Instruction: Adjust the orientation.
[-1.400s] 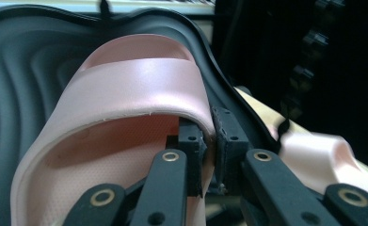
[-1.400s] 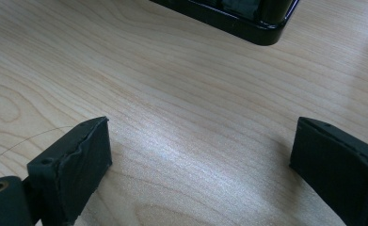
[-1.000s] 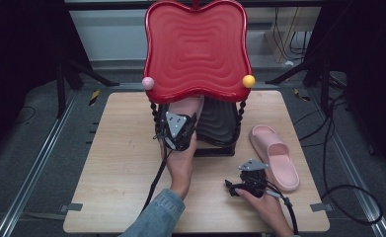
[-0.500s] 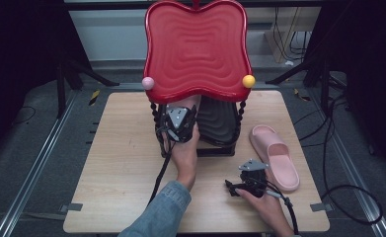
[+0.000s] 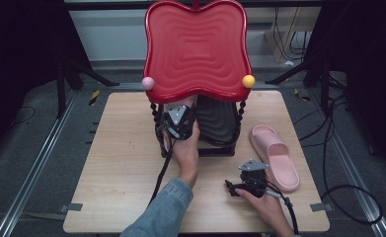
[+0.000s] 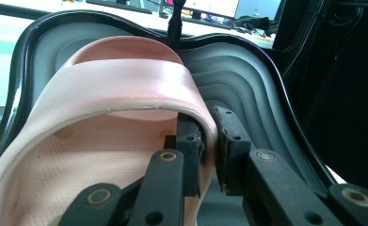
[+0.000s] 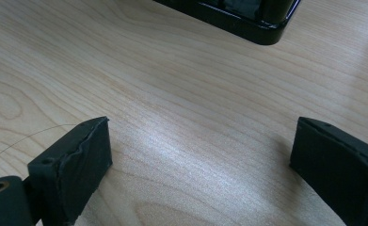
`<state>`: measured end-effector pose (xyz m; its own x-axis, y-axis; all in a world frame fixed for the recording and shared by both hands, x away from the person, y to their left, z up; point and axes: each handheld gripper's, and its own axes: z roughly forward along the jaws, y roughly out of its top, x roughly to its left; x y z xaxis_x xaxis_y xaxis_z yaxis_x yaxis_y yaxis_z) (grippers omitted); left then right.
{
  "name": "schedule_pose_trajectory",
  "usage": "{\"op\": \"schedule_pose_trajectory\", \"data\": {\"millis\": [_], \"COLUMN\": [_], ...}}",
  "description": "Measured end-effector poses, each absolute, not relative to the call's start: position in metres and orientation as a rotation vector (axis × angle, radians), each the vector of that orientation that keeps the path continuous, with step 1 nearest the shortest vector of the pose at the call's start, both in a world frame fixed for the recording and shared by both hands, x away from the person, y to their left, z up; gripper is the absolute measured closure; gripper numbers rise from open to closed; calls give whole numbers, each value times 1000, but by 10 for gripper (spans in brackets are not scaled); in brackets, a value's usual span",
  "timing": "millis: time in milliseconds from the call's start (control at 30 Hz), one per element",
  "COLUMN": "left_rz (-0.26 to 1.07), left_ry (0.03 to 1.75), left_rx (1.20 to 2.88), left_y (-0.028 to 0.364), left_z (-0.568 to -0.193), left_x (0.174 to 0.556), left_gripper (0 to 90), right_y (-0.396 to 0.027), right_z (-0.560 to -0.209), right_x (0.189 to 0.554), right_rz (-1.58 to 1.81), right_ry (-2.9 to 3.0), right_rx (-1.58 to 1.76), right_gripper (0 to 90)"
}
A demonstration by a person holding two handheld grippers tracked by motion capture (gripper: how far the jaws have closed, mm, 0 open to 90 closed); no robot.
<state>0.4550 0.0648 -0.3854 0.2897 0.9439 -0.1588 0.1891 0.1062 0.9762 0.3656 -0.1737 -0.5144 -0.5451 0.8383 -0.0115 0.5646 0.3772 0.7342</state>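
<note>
Left claw point(image 6: 209, 141) is under the red wavy plastic top shelf point(image 5: 196, 47) of the small two-tier rack, reaching onto the black ribbed lower shelf point(image 6: 247, 80). In the left gripper view its jaws are narrow and sit on either side of the strap edge of a pale pink foam slipper point(image 6: 106, 108), one pad inside the strap, one outside; the jaws have just been opening a little and a thin gap shows at the outer pad, so the hold looks loosened rather than pressed. That slipper lies on the left part of the black shelf, toe toward the back rim. From the high view the left claw point(image 5: 179, 120) and the hand behind it sit at the rack's front left, denim sleeve point(image 5: 161, 212) coming up from the bottom edge

Second pale pink slipper point(image 5: 274, 156) lies flat on the light wooden bench point(image 5: 116, 168), just right of the rack, toe pointing away from the person, nothing touching it

Right claw point(image 5: 234, 187) rests low over the bench near the front edge, just left of that second slipper and apart from it. In the right gripper view the right claw point(image 7: 200, 165) stands wide, bare wood between the pads, corner of the rack's black base point(image 7: 247, 21) ahead

Pink ball point(image 5: 147, 83) and orange ball point(image 5: 249, 81) sit at the red shelf's front corners
</note>
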Motion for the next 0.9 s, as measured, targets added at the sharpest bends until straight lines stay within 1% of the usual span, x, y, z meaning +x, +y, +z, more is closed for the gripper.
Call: {"op": "schedule_pose_trajectory", "data": {"millis": [100, 233, 333, 433, 567, 700, 767, 900], "left_rz": [787, 769, 757, 745, 781, 768, 745, 751], "left_ry": [1156, 1151, 1149, 1128, 1072, 1042, 1024, 983], "left_rx": [1361, 1383, 1396, 1423, 1453, 1487, 1509, 1581], "left_y": [66, 67, 67, 67, 68, 75, 79, 91], "left_z": [-385, -385, -385, -384, -380, -376, -376, -378], "left_x": [455, 454, 452, 446, 433, 419, 412, 399], "left_gripper": [761, 654, 600, 569, 539, 532, 533, 549], "right_y": [-174, -174, -174, -174, -174, -174, -174, -174], "right_z": [-514, -514, -514, -514, -514, -514, -514, -514], "right_x": [366, 366, 366, 366, 366, 366, 366, 366], "right_rz": [980, 980, 979, 979, 980, 979, 979, 979], "right_ry": [2259, 2260, 2259, 2260, 2260, 2259, 2260, 2260], "right_rx": [1219, 1218, 1218, 1218, 1218, 1218, 1218, 1217], "right_gripper": [59, 59, 59, 59, 59, 59, 59, 59]}}
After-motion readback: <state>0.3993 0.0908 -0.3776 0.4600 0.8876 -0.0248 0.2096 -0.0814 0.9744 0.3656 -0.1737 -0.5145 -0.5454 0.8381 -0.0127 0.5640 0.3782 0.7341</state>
